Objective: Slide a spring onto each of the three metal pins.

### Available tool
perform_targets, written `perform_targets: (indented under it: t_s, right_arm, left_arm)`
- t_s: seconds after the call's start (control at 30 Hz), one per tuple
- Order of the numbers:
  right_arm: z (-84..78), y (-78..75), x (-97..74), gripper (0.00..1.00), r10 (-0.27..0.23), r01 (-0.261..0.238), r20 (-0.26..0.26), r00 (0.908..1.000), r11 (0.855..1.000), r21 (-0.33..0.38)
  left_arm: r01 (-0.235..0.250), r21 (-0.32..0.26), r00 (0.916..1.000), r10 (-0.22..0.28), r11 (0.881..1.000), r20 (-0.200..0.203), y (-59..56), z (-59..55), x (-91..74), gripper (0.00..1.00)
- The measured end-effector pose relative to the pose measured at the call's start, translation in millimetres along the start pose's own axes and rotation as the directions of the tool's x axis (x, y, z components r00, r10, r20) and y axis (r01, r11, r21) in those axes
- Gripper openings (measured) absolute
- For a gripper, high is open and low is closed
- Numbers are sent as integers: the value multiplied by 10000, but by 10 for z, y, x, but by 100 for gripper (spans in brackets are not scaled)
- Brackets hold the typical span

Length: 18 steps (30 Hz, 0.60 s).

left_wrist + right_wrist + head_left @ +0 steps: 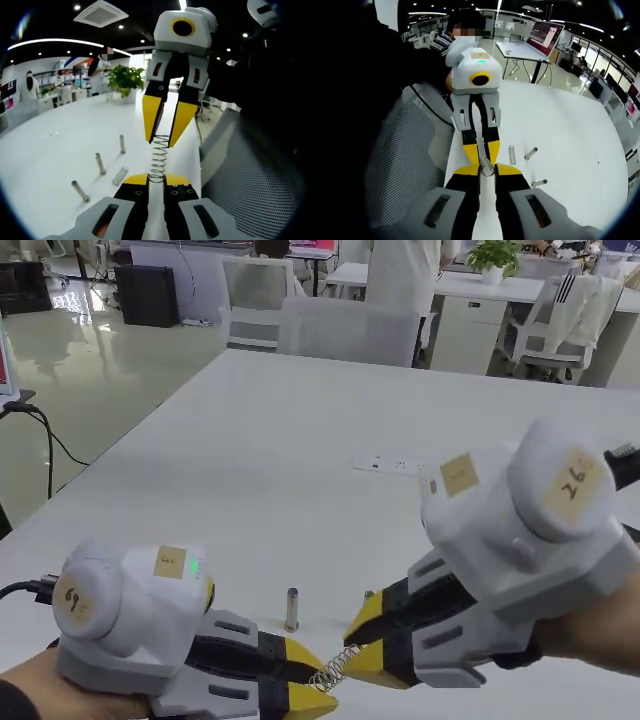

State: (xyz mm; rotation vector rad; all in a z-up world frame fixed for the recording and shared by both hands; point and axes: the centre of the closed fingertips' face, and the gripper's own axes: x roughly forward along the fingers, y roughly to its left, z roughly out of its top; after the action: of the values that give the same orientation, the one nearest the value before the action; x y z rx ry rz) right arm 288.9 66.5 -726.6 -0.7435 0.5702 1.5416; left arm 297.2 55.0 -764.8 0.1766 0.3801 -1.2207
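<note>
A small coil spring (335, 668) hangs just above the white table (250, 470), stretched between my two grippers. The left gripper (322, 695) is shut on one end, and the right gripper (352, 640) pinches the other. In the left gripper view my own jaws (156, 179) clamp the spring (158, 160) while the right gripper (161, 141) reaches in from above. Three bare metal pins (122, 144), (100, 163), (80, 191) stand to the left. A second spring (120, 175) lies loose beside them. In the right gripper view the held spring (486, 167) sits between my jaws (487, 171).
One upright pin (291, 608) stands just beyond the grippers, with another pin (368, 595) half hidden by the right gripper. A flat white strip (392, 465) lies mid-table. Grey chairs (345, 330) line the far edge, and a mesh chair (405, 150) is close behind me.
</note>
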Motion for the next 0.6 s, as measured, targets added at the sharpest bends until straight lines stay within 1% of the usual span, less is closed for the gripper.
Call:
perform_targets:
  t_s: [0.1,0.27,0.37,0.43,0.5,0.53,0.6]
  right_arm:
    - [55,2,2,8,-7,6,227,9997,10000,46]
    - [83,5,17,8,11,-13,276,9996,10000,75]
    - [94,15,17,8,126,-136,330,9994,9995,276]
    - [62,15,33,10,147,-154,178,9997,9992,372]
    - [31,24,47,12,186,-187,33,9998,9990,418]
    - [8,42,57,12,305,-301,-68,9995,9984,470]
    - [-18,44,83,13,324,-314,-171,9993,9979,565]
  left_arm:
    - [42,32,10000,-42,10000,25,-9,8,3,2]
    - [74,73,10000,-74,9999,-45,-11,-2,1,2]
    - [103,83,9999,-102,9999,-55,-17,-3,2,2]
    - [140,83,9999,-140,9999,30,-24,21,7,2]
    - [167,93,9999,-167,9998,19,-30,23,11,2]
    - [186,98,9998,-186,9998,20,-34,22,12,2]
    - [202,110,9998,-202,9997,-15,-39,16,13,2]
